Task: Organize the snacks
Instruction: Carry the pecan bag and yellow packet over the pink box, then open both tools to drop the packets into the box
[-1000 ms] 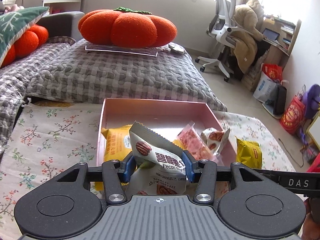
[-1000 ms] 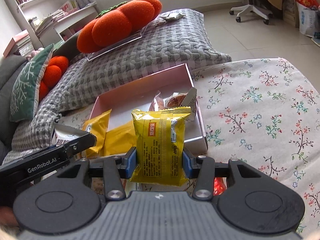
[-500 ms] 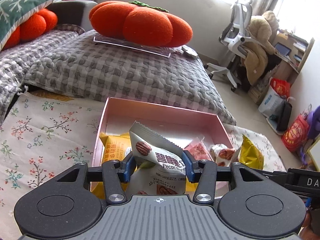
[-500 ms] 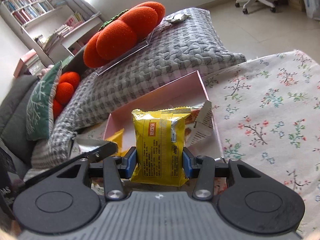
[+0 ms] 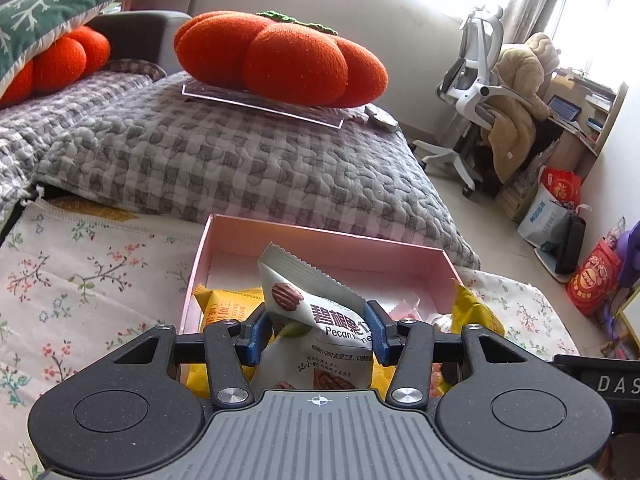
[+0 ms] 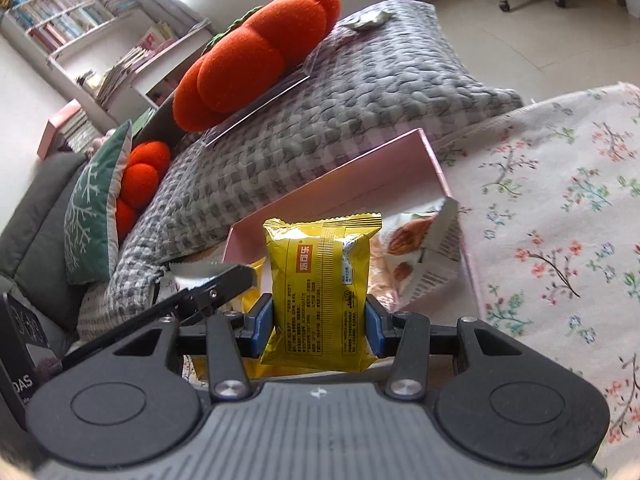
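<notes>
My left gripper (image 5: 318, 334) is shut on a white pecan snack packet (image 5: 316, 320), held over the near edge of the pink box (image 5: 320, 236). Inside the box lie a yellow packet (image 5: 228, 306), a pink wrapped snack (image 5: 408, 306) and more yellow wrappers. My right gripper (image 6: 319, 326) is shut on a yellow snack packet (image 6: 320, 284), upright above the pink box (image 6: 360, 164). A pecan packet (image 6: 424, 256) lies in the box just beyond it. The left gripper's finger (image 6: 224, 284) shows at the left of the right wrist view.
The box sits on a floral cloth (image 5: 80, 264) beside a grey checked quilt (image 5: 224, 160). An orange pumpkin cushion (image 5: 280, 60) rests on the quilt. An office chair (image 5: 480, 88), bags (image 5: 592, 280) and a desk stand at the right; a bookshelf (image 6: 80, 20) at the far left.
Both grippers have moved closer over the pink box, each still holding its packet. The right wrist has rolled, so the scene now tilts in its view.
</notes>
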A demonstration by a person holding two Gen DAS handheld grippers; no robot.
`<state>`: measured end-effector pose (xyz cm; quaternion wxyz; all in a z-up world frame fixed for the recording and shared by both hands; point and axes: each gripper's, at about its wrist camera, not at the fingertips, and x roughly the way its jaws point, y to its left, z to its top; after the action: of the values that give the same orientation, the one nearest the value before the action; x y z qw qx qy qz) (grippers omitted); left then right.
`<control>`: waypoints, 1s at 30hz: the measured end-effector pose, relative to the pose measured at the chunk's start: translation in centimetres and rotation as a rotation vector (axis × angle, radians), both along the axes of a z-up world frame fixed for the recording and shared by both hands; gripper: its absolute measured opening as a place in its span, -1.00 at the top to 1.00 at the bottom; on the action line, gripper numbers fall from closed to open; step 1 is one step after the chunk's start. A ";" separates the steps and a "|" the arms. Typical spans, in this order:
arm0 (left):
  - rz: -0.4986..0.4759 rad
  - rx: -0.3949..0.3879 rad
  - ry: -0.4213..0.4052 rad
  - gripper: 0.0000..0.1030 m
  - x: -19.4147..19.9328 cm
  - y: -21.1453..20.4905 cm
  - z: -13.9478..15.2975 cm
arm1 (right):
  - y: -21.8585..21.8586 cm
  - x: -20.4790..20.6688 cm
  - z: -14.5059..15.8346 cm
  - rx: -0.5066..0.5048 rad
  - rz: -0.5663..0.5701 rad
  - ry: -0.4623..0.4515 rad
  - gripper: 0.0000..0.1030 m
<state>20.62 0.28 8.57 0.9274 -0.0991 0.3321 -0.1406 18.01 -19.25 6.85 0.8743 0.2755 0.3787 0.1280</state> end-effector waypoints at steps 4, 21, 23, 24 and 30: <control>-0.005 0.015 -0.011 0.08 0.5 -0.4 -0.4 | 0.8 0.6 0.0 -0.030 0.013 -0.009 0.17; 0.037 0.018 -0.058 -0.22 1.5 0.2 0.4 | -0.7 0.8 0.8 -0.040 -0.103 -0.092 -0.18; 0.056 0.013 -0.065 -0.23 1.2 0.9 1.1 | -1.1 0.5 1.1 -0.027 -0.114 -0.092 -0.18; 0.064 0.005 -0.066 -0.24 1.1 1.3 1.5 | -1.3 0.3 1.3 -0.019 -0.118 -0.092 -0.18; 0.105 -0.006 -0.036 -0.37 0.0 3.0 2.5 | -1.8 -0.6 2.8 -0.025 -0.139 -0.096 -0.21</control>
<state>20.62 3.29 11.07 0.9391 -0.1168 0.3092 -0.0944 17.41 -21.08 9.70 0.9014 0.2839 0.3180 0.0754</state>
